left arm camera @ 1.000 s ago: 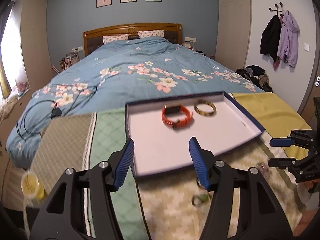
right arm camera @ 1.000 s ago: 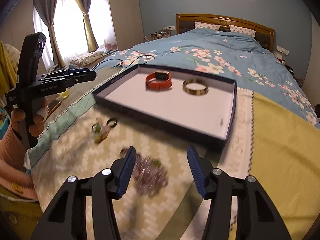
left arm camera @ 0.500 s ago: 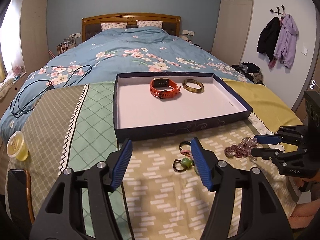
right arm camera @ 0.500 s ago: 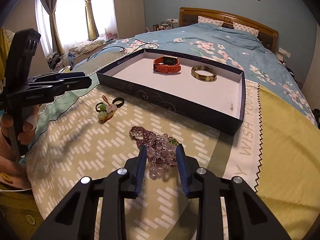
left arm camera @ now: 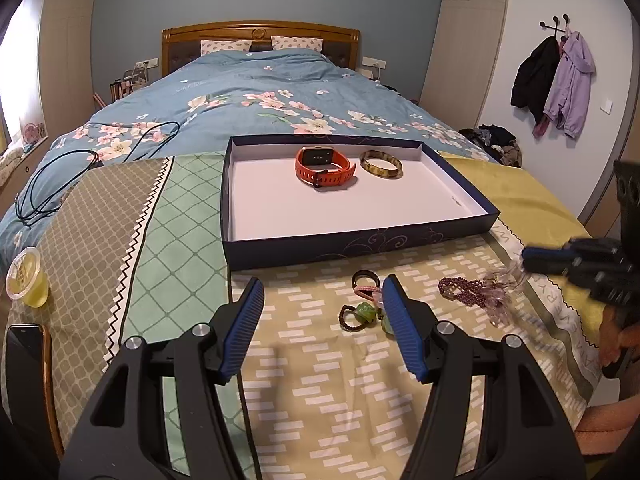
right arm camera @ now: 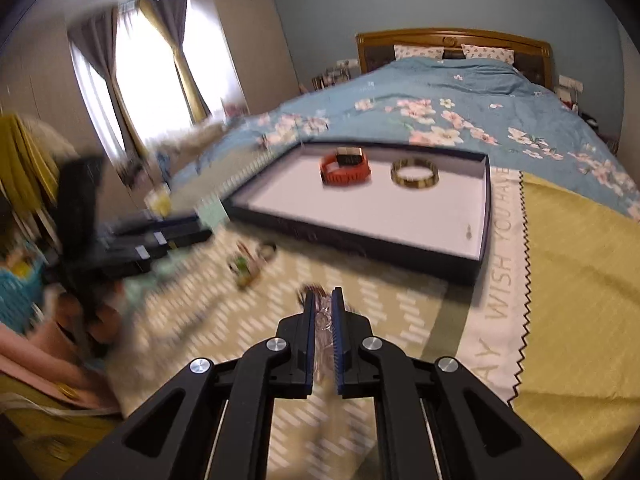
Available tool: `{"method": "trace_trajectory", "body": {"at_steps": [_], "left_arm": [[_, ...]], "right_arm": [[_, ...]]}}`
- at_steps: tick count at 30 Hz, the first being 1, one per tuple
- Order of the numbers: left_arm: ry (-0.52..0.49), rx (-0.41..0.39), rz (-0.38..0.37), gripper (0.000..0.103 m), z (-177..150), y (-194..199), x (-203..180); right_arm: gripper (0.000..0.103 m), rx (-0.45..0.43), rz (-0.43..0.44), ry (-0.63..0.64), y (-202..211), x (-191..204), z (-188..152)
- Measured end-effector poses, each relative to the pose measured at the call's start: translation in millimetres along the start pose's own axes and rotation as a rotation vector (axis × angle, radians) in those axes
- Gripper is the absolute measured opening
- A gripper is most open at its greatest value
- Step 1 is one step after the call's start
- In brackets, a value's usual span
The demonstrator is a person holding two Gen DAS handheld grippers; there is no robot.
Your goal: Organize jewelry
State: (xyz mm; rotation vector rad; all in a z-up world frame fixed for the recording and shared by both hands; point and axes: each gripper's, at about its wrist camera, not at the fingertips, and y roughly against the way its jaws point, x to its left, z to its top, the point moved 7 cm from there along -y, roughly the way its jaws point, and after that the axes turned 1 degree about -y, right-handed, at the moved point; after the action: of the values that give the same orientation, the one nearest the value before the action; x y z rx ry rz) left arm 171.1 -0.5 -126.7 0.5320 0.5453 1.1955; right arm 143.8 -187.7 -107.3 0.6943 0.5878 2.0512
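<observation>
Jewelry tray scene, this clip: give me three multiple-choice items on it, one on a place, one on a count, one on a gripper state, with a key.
1. Where does the orange watch lie?
A. Inside the tray, beside the bangle
B. On the cloth in front of the tray
C. On the blue quilt

2. How many pieces lie in the tray?
A. One
B. Two
C. Four

3. How does the right gripper stand?
A. Wide open above the tray
B. Shut on the orange watch
C. Shut on the clear and purple bead strand

Key: 1 A, the watch sits at the tray's far end, left of the bangle. 2 B, only the watch and the bangle show on the white floor. 3 C, the right wrist view shows clear beads pinched between the nearly closed fingers.
</observation>
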Motion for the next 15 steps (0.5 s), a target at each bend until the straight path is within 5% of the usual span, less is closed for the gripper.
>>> {"method": "trace_trajectory", "body": {"at_steps": [5,11,12,15], "left_arm": [[0.008,0.003,-0.009,0.061,-1.2,-1.1,-0.8],[0.004,0.002,-0.017,0.061,-1.9,-1.7,-3.0],[0.005,0.002,-0.017,0.061,-2.5,-1.7,-2.5],[0.006,0.007,-0.023,0.062,-2.6,-2.6,-2.6]], "right_arm": [[0.000,-0.078,0.073,-0.049,20.8,1.6,20.8],[0.003,-0.026,-0.007,-0.055,9.5,-12.6,15.1],[0.006,-0.002,-0.023,-0.050,4.6,-14.5,9.1],[0.043,0.048,-0.049,-0.037,-6.1,-13.8,-8.0]]}}
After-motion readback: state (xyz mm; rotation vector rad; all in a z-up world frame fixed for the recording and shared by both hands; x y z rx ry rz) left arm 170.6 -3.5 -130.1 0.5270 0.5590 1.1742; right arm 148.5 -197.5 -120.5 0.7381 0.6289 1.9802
